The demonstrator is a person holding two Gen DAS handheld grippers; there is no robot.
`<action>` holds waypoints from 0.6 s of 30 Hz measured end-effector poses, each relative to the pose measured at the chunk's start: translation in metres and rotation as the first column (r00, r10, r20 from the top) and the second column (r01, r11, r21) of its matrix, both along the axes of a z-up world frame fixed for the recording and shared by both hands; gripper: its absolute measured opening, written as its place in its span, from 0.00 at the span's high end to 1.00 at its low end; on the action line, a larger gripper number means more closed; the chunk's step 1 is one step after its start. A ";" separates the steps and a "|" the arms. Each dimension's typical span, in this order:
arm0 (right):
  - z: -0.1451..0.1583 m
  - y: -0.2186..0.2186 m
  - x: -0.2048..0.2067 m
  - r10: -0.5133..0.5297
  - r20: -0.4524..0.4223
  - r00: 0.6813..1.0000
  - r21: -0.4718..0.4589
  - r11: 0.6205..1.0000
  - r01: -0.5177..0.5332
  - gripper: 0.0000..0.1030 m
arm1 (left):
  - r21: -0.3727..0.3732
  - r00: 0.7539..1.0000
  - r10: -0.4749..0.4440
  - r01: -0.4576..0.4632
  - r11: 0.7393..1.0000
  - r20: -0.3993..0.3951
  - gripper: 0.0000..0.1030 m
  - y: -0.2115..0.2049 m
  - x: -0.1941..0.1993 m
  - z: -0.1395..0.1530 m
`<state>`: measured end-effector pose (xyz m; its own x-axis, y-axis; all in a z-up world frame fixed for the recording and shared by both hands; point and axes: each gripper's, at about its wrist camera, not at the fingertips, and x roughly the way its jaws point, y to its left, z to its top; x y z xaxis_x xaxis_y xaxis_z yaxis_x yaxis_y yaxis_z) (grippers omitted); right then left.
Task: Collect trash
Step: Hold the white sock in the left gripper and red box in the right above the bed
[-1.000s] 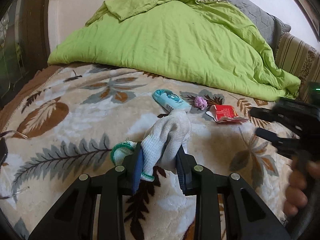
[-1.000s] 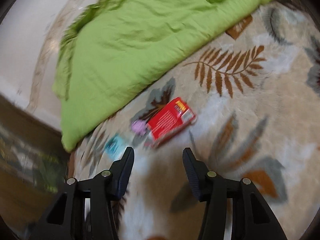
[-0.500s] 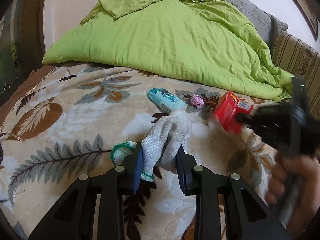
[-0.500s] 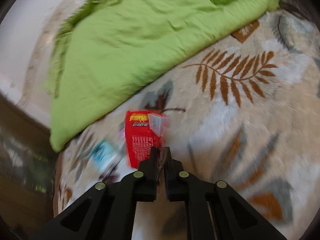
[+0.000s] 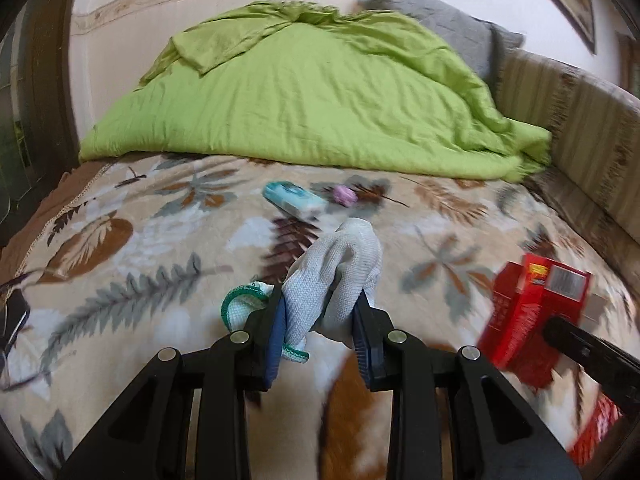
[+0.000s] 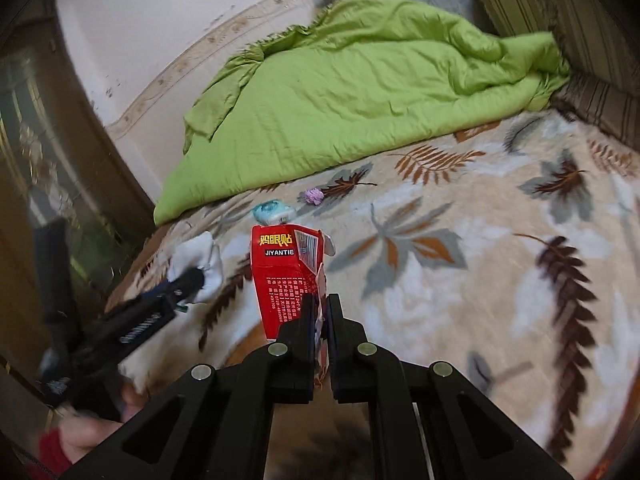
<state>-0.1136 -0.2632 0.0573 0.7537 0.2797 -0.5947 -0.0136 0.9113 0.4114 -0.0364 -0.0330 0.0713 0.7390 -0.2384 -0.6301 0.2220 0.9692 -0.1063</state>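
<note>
Nearest, in the left gripper (image 5: 318,326): a white glove (image 5: 340,272), pinched mid-body, held up off the leaf-patterned blanket (image 5: 120,280). To its right, in the right gripper (image 6: 320,316): a flattened red box (image 6: 286,276), clamped tight at its lower edge, long axis pointing away from the fingers. Farther out, left on the blanket: a teal packet (image 6: 274,212), lying slantwise, near end toward the left gripper. Just right of it, apart, a small purple wad (image 6: 314,196). Likely no free tool for either until a load is dropped. Beyond, a green duvet (image 5: 312,100).

Green quilt (image 5: 320,108) lies on leaf-patterned blanket (image 5: 120,248).
</note>
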 end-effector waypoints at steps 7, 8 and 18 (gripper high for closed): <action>0.002 -0.007 -0.021 -0.003 0.025 1.000 0.028 1.000 0.003 0.94 | 0.021 1.000 -0.010 0.010 1.000 0.016 0.71 0.006 -0.066 0.000; 0.002 -0.006 -0.020 -0.001 0.025 1.000 0.024 1.000 0.000 0.94 | 0.031 1.000 -0.004 0.003 1.000 0.030 0.71 0.007 -0.070 0.000; 0.000 0.004 -0.017 0.018 0.007 1.000 -0.021 1.000 -0.018 0.94 | 0.105 0.997 0.053 -0.058 0.993 0.053 0.71 0.005 -0.060 -0.017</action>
<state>-0.1304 -0.2589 0.0578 0.7529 0.2807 -0.5953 -0.0326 0.9193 0.3923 -0.0961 -0.0279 0.0546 0.7804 -0.1301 -0.6116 0.1701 0.9854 0.0075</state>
